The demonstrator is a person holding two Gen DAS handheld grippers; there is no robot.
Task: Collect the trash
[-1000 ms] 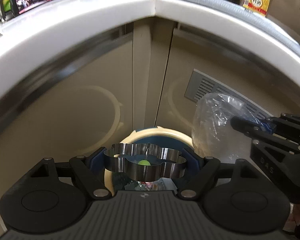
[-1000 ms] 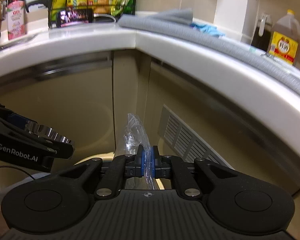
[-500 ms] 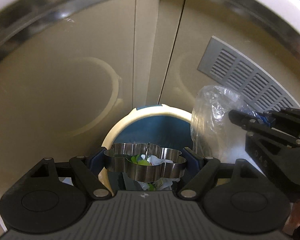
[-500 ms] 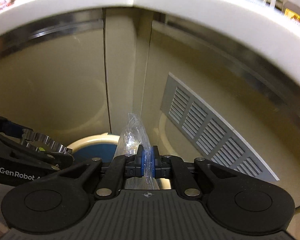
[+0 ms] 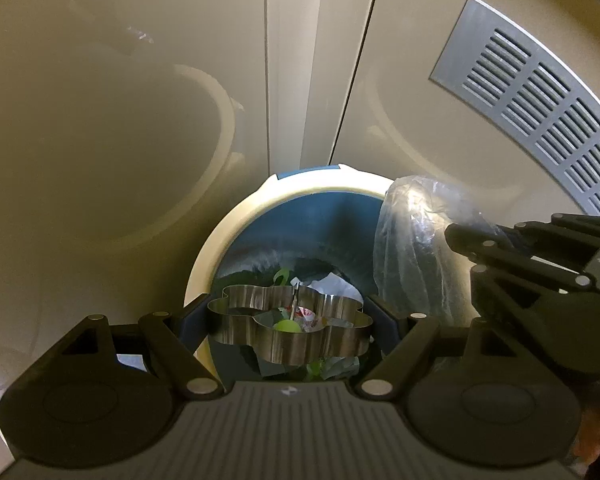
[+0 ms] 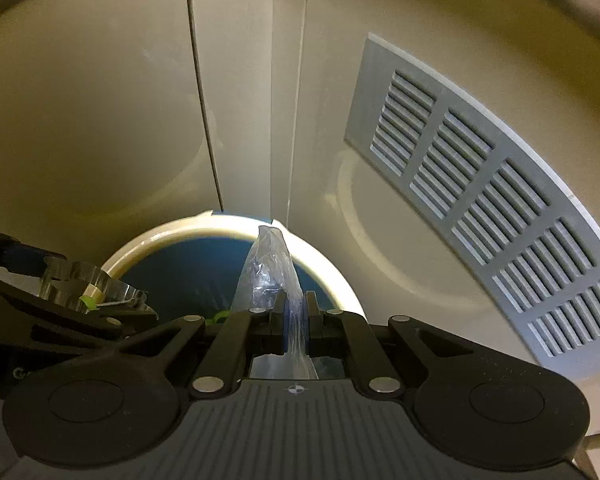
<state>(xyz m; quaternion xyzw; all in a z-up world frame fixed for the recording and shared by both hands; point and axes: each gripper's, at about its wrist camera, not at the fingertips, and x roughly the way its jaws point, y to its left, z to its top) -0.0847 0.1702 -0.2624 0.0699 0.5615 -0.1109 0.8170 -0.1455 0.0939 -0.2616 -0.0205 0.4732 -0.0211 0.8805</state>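
Note:
My left gripper [image 5: 290, 322] is shut on a flower-shaped metal cutter ring [image 5: 290, 332], held by its two sides straight above the round trash bin [image 5: 236, 220], which has a cream rim and a blue liner. Paper scraps and green bits [image 5: 320, 288] lie inside the bin. My right gripper [image 6: 296, 320] is shut on a crumpled clear plastic bag [image 6: 270, 264], pinched between its blue pads over the bin's [image 6: 332, 268] right rim. From the left wrist view that bag [image 5: 416, 248] hangs at the bin's right edge, with the right gripper's fingers [image 5: 484, 244] behind it.
Beige cabinet doors [image 5: 120, 120] meet in a corner just behind the bin. A grey slatted vent grille [image 6: 480, 184] is set into the right-hand door. The left gripper with its cutter ring [image 6: 80, 284] shows at the left of the right wrist view.
Both grippers have sunk from countertop height toward the bin and tipped downward. The counter and bottles have left view; the bin and its contents now fill more of the frames.

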